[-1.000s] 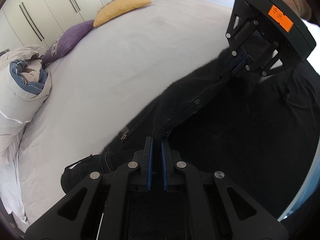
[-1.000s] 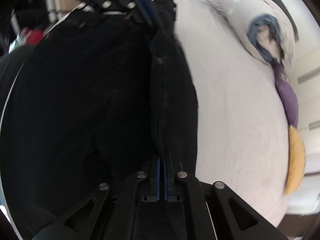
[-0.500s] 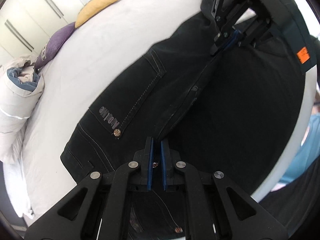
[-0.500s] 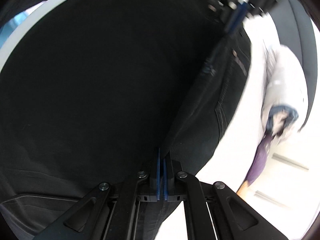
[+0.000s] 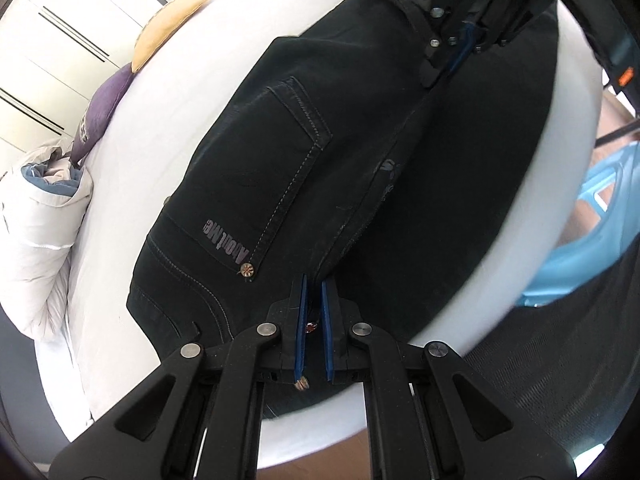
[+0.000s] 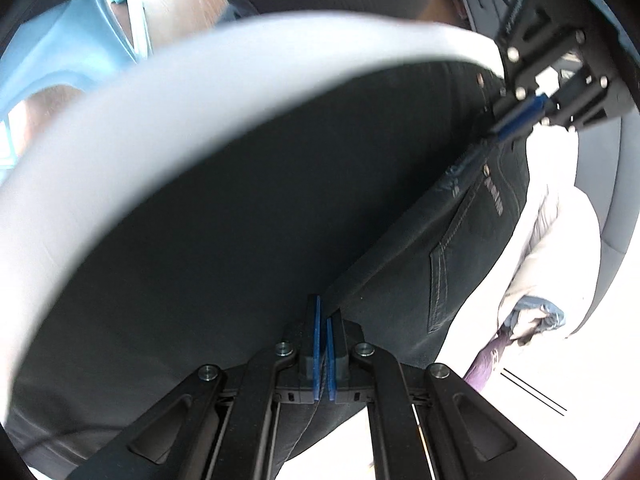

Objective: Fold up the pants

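Black pants (image 5: pixel 280 168) lie on the white bed (image 5: pixel 172 92), back pocket with lettering facing up. My left gripper (image 5: pixel 313 284) is shut on the pants' waistband edge near a rivet. My right gripper (image 6: pixel 323 320) is shut on a fold of the same pants (image 6: pixel 200 240). The right gripper shows in the left wrist view (image 5: pixel 460 56) further along the pants. The left gripper shows in the right wrist view (image 6: pixel 520 120) at the far end of the fold. The cloth is stretched taut between them, folded lengthwise near the bed's edge.
A white and blue duvet bundle (image 5: pixel 44 208), a purple cushion (image 5: pixel 100 108) and a yellow cushion (image 5: pixel 172 20) lie at the bed's far side. White wardrobe doors (image 5: pixel 52 40) stand behind. The bed edge (image 5: pixel 552 208) is at the right, with a light blue object (image 5: pixel 592 240) on the floor beyond.
Both grippers have carried the held edge across and down toward the bed's near edge. The pants have turned over, so the back pocket faces up and lies flatter.
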`<state>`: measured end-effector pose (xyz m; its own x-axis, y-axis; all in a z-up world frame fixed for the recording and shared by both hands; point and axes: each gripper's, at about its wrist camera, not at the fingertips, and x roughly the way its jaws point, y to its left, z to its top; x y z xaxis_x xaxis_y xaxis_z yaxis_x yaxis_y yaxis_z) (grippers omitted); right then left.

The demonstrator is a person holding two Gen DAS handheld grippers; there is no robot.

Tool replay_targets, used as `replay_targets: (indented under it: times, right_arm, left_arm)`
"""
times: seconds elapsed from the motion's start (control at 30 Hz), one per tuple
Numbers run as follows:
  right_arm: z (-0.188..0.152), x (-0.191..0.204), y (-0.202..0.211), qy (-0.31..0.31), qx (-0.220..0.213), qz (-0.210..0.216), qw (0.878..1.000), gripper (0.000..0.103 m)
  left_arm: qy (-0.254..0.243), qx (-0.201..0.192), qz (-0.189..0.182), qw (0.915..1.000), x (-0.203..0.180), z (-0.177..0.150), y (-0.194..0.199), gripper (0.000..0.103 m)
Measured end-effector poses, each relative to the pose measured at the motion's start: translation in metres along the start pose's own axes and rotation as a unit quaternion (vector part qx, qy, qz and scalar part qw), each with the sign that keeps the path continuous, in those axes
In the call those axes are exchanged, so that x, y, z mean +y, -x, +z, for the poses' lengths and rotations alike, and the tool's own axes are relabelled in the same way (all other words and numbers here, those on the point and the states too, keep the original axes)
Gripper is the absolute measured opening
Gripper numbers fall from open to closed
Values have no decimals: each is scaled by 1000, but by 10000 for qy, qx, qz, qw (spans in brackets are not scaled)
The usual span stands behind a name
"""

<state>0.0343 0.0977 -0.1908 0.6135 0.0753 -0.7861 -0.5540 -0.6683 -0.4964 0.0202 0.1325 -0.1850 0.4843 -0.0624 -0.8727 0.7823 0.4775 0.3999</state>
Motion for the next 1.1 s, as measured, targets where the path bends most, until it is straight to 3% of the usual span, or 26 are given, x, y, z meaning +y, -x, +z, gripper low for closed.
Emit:
replay_targets:
  times: [0.27, 0.83, 1.1]
  right_arm:
    - [23, -2, 15, -76, -144, -23, 9999, 3]
    - [63, 17, 21, -269, -10, -137, 9995, 4]
    - [69, 17, 11, -521, 118, -219, 9983, 5]
  left_arm:
    - [-5, 155, 115, 9998, -11, -30, 0, 6]
    - [95, 173, -14, 9998, 6, -38, -6, 6]
    - [350, 252, 148, 9990, 17, -34, -11, 16]
